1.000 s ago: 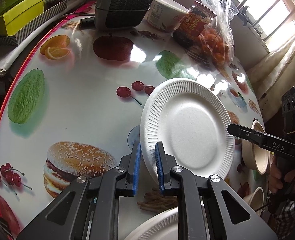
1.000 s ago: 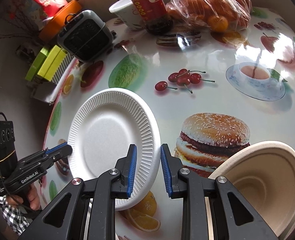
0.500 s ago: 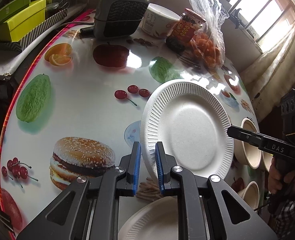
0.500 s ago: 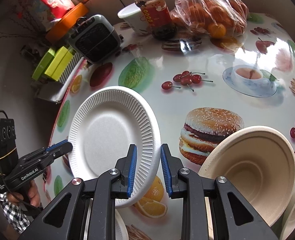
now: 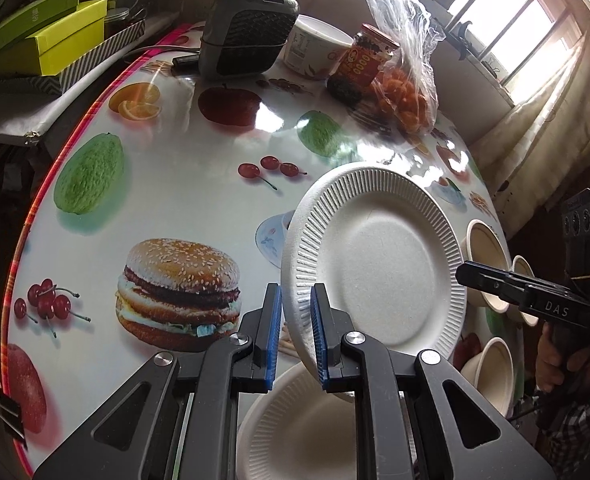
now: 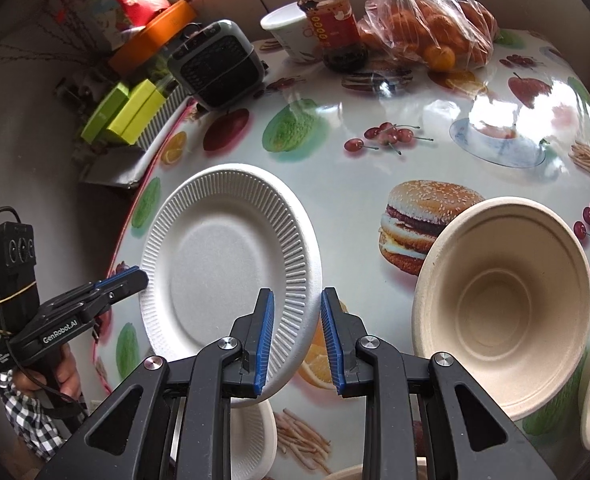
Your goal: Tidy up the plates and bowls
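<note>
The white plate (image 5: 375, 272) is up in the air, tipped on its edge, over the tabletop (image 5: 175, 168). Your left tool (image 5: 297, 336) is closed narrow on the near rim of it. Your right tool (image 6: 297, 336) is narrow too. The other side of the rim sits between its jaws, so it looks like both tools pinch the same plate.

What has changed in the last second? Not the grip. Both tools look just as narrow as before, and the plate sits in the same spot between them. But the tabletop pictures have slid away under it, and the plate looks a bit higher now. A second plate (image 5: 295, 420) shows more and more just below your left tool. The big tan bowl (image 6: 503, 308) by your right tool fills more of the view as well.

I think that means the pick-up part is done and you are now carrying. The lower plate looks like a good place to stack this one, but I cannot be sure that is your plan. The small bowls (image 5: 483, 248) by the far edge are not stacked yet.
</note>
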`<state>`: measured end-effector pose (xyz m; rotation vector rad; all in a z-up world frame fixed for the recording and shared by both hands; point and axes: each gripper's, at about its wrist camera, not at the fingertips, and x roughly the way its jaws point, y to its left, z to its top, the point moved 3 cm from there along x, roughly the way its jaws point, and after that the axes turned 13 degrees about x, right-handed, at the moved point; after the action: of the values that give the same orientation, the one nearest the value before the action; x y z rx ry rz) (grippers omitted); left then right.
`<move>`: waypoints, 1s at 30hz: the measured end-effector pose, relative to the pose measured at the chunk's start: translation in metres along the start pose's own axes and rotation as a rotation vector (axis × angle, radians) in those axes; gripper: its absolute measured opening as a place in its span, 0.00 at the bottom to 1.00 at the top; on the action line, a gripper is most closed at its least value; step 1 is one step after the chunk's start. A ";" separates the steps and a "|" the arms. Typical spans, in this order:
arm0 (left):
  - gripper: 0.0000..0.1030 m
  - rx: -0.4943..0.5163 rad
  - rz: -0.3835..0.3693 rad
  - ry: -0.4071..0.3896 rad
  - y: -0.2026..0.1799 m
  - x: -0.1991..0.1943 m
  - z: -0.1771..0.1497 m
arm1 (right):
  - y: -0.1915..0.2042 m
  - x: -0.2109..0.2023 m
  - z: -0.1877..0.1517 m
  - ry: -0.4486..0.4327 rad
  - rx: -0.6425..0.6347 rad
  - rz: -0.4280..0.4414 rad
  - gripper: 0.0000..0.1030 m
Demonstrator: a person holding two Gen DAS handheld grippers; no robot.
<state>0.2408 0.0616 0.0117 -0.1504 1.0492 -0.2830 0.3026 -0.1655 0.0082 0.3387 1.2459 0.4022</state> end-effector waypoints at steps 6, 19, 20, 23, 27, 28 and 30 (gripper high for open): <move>0.15 -0.008 -0.005 -0.003 0.000 -0.008 -0.014 | 0.005 -0.006 -0.013 -0.004 -0.008 0.005 0.23; 0.15 -0.008 -0.008 0.001 -0.002 -0.023 -0.052 | 0.009 -0.006 -0.052 0.027 -0.020 0.007 0.23; 0.15 -0.008 -0.008 0.002 -0.002 -0.023 -0.055 | 0.009 -0.005 -0.055 0.029 -0.020 0.006 0.23; 0.15 -0.009 -0.013 0.004 -0.001 -0.026 -0.064 | 0.010 -0.005 -0.064 0.039 -0.026 0.005 0.23; 0.15 -0.012 -0.014 0.010 -0.001 -0.028 -0.075 | 0.011 -0.002 -0.075 0.050 -0.029 0.000 0.23; 0.15 -0.011 -0.015 0.010 -0.001 -0.029 -0.077 | 0.011 -0.001 -0.077 0.053 -0.029 -0.003 0.23; 0.15 -0.014 -0.015 0.011 -0.001 -0.030 -0.081 | 0.011 0.000 -0.082 0.059 -0.030 -0.004 0.23</move>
<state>0.1557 0.0711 -0.0031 -0.1702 1.0612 -0.2904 0.2233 -0.1534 -0.0104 0.3004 1.2969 0.4302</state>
